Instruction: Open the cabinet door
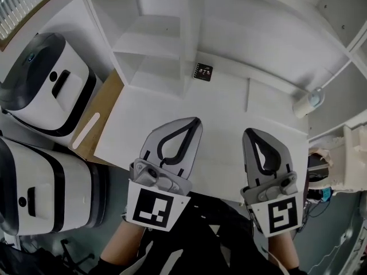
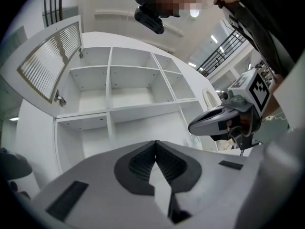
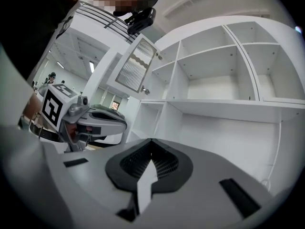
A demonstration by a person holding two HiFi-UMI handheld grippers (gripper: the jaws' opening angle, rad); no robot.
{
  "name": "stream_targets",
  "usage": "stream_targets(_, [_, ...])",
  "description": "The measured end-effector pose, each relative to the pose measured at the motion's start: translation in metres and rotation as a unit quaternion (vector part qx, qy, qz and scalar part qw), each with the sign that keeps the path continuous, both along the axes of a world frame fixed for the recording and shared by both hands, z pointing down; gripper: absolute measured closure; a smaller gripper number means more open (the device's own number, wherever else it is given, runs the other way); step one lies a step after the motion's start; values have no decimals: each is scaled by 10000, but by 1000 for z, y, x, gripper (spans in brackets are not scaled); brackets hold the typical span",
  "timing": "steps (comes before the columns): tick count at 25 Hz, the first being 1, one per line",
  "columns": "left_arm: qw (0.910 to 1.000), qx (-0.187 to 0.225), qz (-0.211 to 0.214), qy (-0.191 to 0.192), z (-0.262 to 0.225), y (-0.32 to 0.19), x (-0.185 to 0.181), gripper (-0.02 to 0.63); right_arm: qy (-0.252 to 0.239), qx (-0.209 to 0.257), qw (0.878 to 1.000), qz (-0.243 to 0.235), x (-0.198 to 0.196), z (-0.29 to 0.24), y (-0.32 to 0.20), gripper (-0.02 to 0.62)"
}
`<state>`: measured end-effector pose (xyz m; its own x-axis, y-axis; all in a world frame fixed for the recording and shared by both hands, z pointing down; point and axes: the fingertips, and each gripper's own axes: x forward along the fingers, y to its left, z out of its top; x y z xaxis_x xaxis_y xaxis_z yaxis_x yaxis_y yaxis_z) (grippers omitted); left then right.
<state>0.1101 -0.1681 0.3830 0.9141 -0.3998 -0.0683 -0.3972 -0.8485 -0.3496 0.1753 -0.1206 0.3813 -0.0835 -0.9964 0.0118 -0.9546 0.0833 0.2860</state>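
Head view: the left gripper [image 1: 196,121] and right gripper [image 1: 247,132] lie side by side at 6 o'clock, each in a hand, both pointing toward the white cabinet [image 1: 189,33] at 12 o'clock. The slatted cabinet door [image 1: 23,7] shows at 10 o'clock, swung off the cabinet's front. Two white-and-black machines [image 1: 49,85] stand at 9 o'clock, with a brown board [image 1: 109,105] just beside them. A small black marker card [image 1: 203,71] lies near the open compartments.

Left gripper view: its jaws are pressed together with nothing between them. The door [image 2: 50,63] hangs open at 10 o'clock, its hinge at the lower edge, and bare shelves fill the centre. The right gripper sits at 3 o'clock.

Right gripper view: these jaws also meet tip to tip, empty. The door [image 3: 136,63] stands open at 11 o'clock; the left gripper is at 9 o'clock
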Motion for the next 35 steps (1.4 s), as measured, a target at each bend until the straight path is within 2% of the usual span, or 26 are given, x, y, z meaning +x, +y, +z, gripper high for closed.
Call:
stream_targets(20, [9997,-124,-61,-197,12,-9,-5,607,-227,-283,9993,-117,-2,24,-7,598])
stream_targets(35, [9997,-208,-94,-93,9,-17,-6,607,-182,-312,9992,-188,-5,25,-17,598])
